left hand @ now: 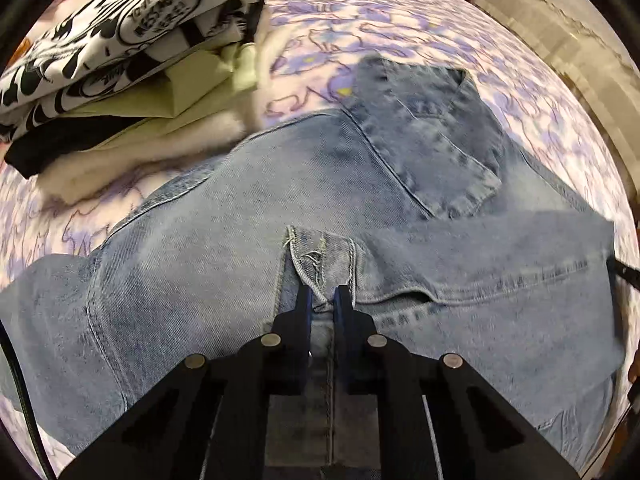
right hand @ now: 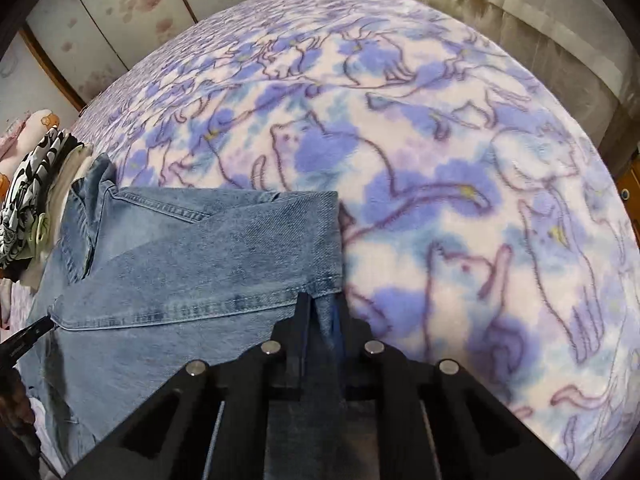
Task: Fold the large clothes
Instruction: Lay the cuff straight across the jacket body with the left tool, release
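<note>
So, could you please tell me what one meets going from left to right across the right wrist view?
Stack of folded clothes → jeans → right gripper, pinching the jeans' hem at their right edge → cat-print blanket → curtain at the far right.

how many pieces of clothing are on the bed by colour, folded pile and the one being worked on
Blue denim: 1, the jeans, pinched by the left gripper and the right gripper
Black-and-white print: 1, top of the pile
Pale green: 1
Black: 1
Cream white: 1, bottom of the pile
Total: 5, as far as the layers can be told apart
</note>
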Action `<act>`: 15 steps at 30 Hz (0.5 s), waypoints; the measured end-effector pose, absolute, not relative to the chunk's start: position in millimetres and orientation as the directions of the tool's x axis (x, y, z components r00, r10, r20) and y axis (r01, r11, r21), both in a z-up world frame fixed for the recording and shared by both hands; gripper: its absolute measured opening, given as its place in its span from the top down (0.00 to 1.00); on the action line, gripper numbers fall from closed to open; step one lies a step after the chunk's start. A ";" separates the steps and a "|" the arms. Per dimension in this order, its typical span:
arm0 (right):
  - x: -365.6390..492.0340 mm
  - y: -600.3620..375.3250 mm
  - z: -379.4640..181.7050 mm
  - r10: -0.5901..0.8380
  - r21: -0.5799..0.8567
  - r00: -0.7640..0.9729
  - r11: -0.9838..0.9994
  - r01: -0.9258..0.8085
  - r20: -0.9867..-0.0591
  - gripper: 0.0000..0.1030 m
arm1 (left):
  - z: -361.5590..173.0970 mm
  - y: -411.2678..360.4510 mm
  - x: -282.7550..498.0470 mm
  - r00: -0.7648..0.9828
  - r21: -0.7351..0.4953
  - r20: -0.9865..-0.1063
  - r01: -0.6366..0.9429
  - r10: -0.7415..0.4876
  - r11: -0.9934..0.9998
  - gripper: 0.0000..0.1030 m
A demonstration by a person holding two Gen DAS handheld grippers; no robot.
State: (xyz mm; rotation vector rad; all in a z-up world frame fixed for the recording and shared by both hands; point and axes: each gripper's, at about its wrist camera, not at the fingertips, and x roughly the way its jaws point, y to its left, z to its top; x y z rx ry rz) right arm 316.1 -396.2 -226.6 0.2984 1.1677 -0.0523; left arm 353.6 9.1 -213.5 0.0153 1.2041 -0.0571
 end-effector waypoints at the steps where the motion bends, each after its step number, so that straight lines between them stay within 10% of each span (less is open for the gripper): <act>1: 316.0 -397.8 -231.9 0.102 0.194 0.387 0.959 0.206 -0.916 0.91 | -219.3 6.0 355.4 0.342 0.003 -0.940 0.051 -0.014 0.999 0.90; 9: 283.5 -372.3 -194.1 0.050 0.136 0.412 0.974 0.182 -0.910 0.86 | -186.8 7.5 332.1 0.419 -0.027 -0.908 0.002 -0.025 1.000 0.57; 15: 239.4 -298.3 -182.0 0.243 0.267 0.387 0.964 0.007 -0.889 0.85 | -180.1 -21.2 278.8 0.462 -0.078 -0.881 0.063 -0.098 0.995 0.57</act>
